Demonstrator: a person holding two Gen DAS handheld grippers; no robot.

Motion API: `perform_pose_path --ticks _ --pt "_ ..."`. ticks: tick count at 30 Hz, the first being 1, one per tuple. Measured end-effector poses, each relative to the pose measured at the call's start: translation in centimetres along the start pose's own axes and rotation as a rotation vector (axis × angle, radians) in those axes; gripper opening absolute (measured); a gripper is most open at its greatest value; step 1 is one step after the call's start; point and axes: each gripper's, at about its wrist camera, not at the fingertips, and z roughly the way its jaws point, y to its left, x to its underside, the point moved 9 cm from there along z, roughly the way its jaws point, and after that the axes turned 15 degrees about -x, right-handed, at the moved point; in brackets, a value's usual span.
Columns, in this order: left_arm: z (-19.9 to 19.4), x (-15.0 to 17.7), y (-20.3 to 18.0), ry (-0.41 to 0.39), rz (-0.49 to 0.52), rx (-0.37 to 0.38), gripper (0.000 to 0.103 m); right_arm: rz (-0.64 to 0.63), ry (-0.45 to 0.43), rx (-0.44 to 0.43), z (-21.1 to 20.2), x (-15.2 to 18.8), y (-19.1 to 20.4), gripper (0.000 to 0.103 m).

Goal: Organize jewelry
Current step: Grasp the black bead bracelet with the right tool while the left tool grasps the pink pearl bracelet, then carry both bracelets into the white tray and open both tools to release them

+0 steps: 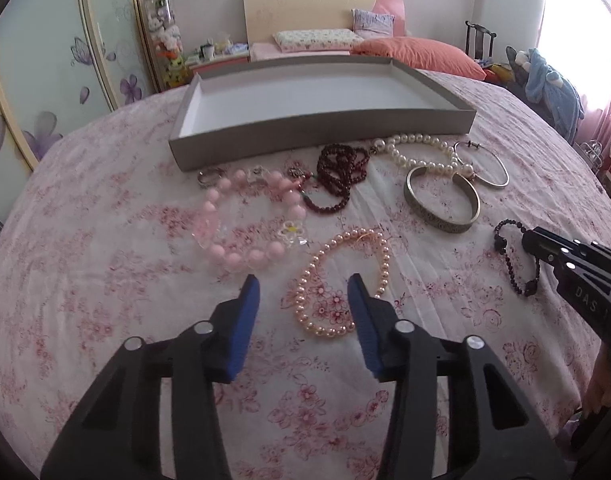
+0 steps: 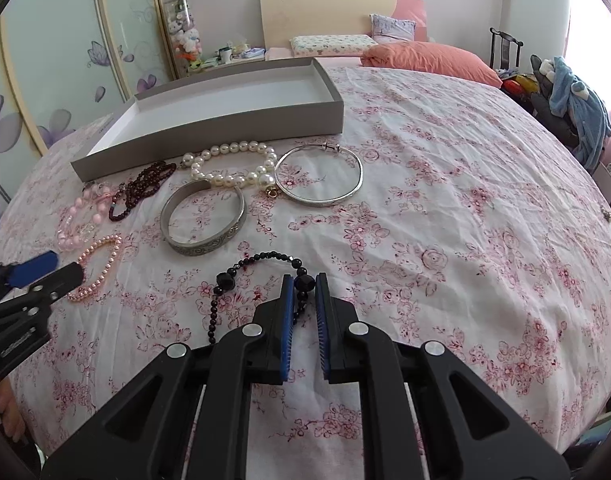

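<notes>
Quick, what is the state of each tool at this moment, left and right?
Left tool: open, holding nothing, over the small pink pearl bead bracelet.
Right tool: shut on the black bead bracelet.

I am counting six beaded strands — pink (image 1: 249, 220), peach pearl (image 1: 341, 284), dark red (image 1: 339, 176), white pearl (image 1: 421, 156), black (image 2: 261, 280) — two bangles (image 2: 203, 220), one ring (image 1: 209, 178), one tray (image 1: 321, 128).

The only readable lettering is "DAS", printed in pale capitals on the black body of the right gripper (image 1: 529, 242), at the right edge of the left wrist view.
</notes>
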Motion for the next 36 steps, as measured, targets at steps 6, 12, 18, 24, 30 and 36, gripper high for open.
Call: perform_pose_path --ticks 6,12,18,24,30,36 --pt "0.6 -0.2 -0.5 0.013 -0.013 0.017 0.028 0.009 -0.008 -0.018 0.2 0.0 -0.2 0.012" --pt "0.7 -0.3 -0.6 0.010 -0.015 0.028 0.007 0.012 -0.014 -0.023 0.3 0.0 -0.2 0.012" --pt "0.2 -0.3 0.3 -0.001 -0.044 0.030 0.007 0.013 -0.032 -0.054 -0.2 -0.2 0.3 0.012" --pt "-1.6 -0.8 1.5 -0.060 -0.088 0.046 0.007 -0.011 -0.110 -0.136 -1.8 -1.7 2.0 0.012" --pt "-4.0 -1.7 3.0 -0.131 -0.154 0.085 0.007 -0.035 -0.168 -0.221 -3.0 -3.1 3.8 0.012" --pt "-6.0 -2.6 3.9 -0.189 -0.185 0.105 0.007 -0.054 -0.190 -0.258 -3.5 -3.9 5.0 0.012"
